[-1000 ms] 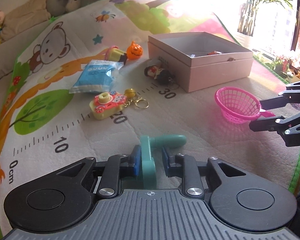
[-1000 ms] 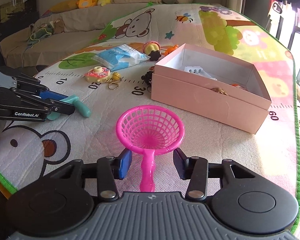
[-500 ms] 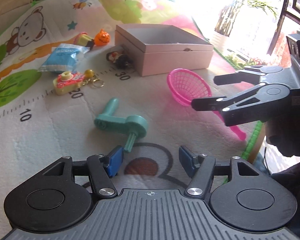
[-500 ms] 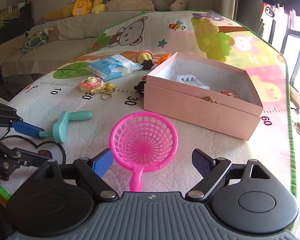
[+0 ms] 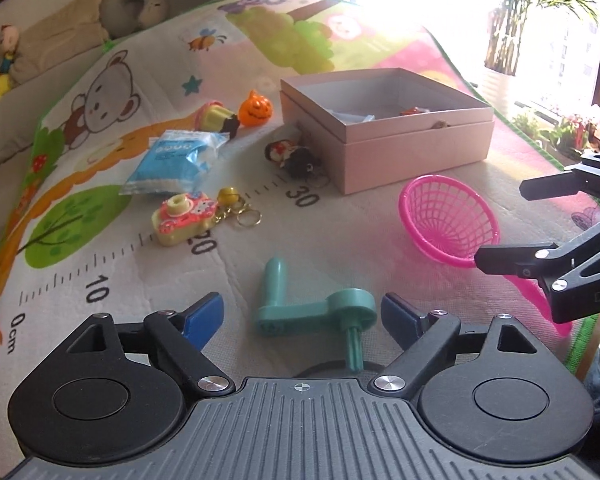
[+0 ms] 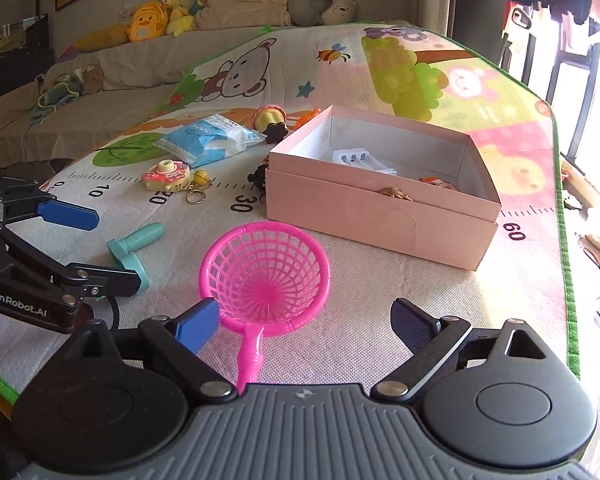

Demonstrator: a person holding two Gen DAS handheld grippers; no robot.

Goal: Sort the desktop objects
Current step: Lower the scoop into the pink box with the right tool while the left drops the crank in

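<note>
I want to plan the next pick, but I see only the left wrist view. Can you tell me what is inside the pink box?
Observer: The right wrist view looks into the pink box. A clear packet with small round pieces lies near its back wall.
Operator: Is the pink strainer held by the right gripper?
Observer: No. The right gripper is opening, and the pink strainer lies on the mat; its handle runs between the jaws, and no pad presses it.
Operator: And my own gripper, from outside?
Observer: The left gripper is also opening; the teal crank lies on the mat beside it, not gripped.
</note>
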